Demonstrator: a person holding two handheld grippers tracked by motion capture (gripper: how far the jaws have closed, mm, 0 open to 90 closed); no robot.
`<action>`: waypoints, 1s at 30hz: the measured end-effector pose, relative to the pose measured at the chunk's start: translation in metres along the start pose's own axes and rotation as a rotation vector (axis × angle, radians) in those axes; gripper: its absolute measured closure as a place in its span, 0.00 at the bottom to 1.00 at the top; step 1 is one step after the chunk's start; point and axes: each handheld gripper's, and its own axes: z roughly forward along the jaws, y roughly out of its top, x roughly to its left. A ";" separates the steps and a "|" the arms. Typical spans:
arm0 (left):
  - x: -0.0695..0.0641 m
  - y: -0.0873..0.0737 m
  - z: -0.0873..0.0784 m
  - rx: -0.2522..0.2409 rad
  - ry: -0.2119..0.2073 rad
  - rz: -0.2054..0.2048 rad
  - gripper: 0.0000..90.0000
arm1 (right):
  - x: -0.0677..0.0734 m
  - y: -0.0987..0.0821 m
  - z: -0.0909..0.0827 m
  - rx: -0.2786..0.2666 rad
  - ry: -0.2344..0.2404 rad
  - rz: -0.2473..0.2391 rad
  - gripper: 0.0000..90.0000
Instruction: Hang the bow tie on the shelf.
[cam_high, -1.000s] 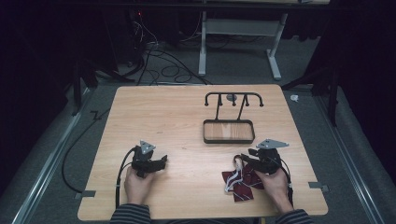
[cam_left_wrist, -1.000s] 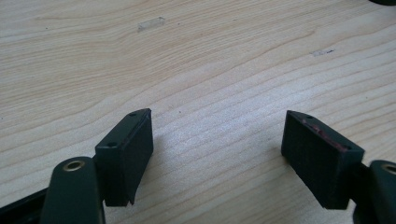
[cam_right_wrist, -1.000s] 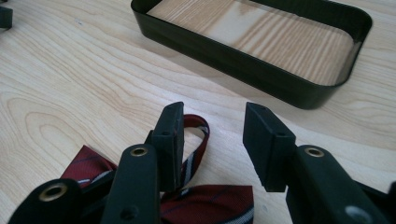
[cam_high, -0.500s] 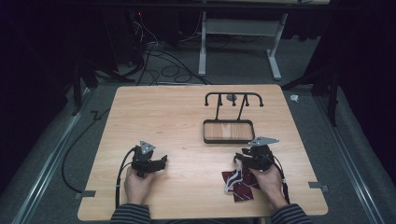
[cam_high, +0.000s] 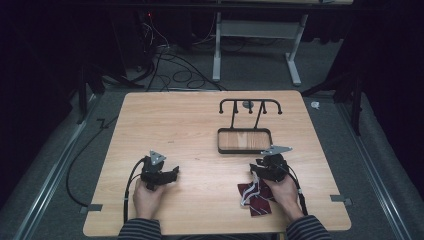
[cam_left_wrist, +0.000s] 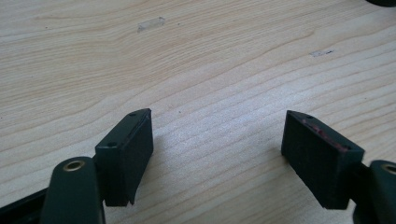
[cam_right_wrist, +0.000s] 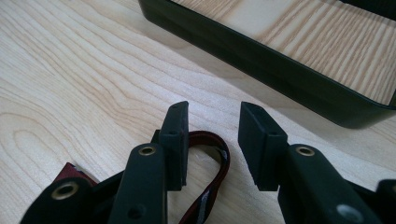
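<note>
Nearest edge of the table (cam_high: 200, 125): person's striped sleeves, one gripper per hand. Dark red strap item w/ grey trim (cam_high: 256, 196) lies flat by the front-right edge, partly under the right hand (cam_high: 283, 192). Right gripper (cam_high: 256, 168) sits just past it; jaws partway apart and have just been closing; in right gripper view a loop of the strap (cam_right_wrist: 218, 161) curls beneath and behind one jaw, nothing pinched btwn the pads. Left gripper (cam_high: 175, 172) low over bare wood front-left, well apart from the strap, jaws spread wide w/ nothing btwn. Farther back: black tray w/ wood bottom (cam_high: 220, 142), just beyond right gripper. Behind that, black hook rack (cam_high: 250, 102) standing upright.
</note>
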 end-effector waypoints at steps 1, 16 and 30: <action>0.000 0.000 0.000 0.000 0.000 0.000 0.29 | 0.000 0.000 0.001 0.001 0.000 0.000 0.72; 0.000 0.000 0.000 -0.001 0.000 -0.002 0.28 | 0.001 -0.001 0.011 0.047 0.001 -0.008 0.86; 0.000 0.000 0.000 -0.003 -0.001 -0.003 0.29 | 0.000 -0.002 0.010 0.049 0.033 -0.016 1.00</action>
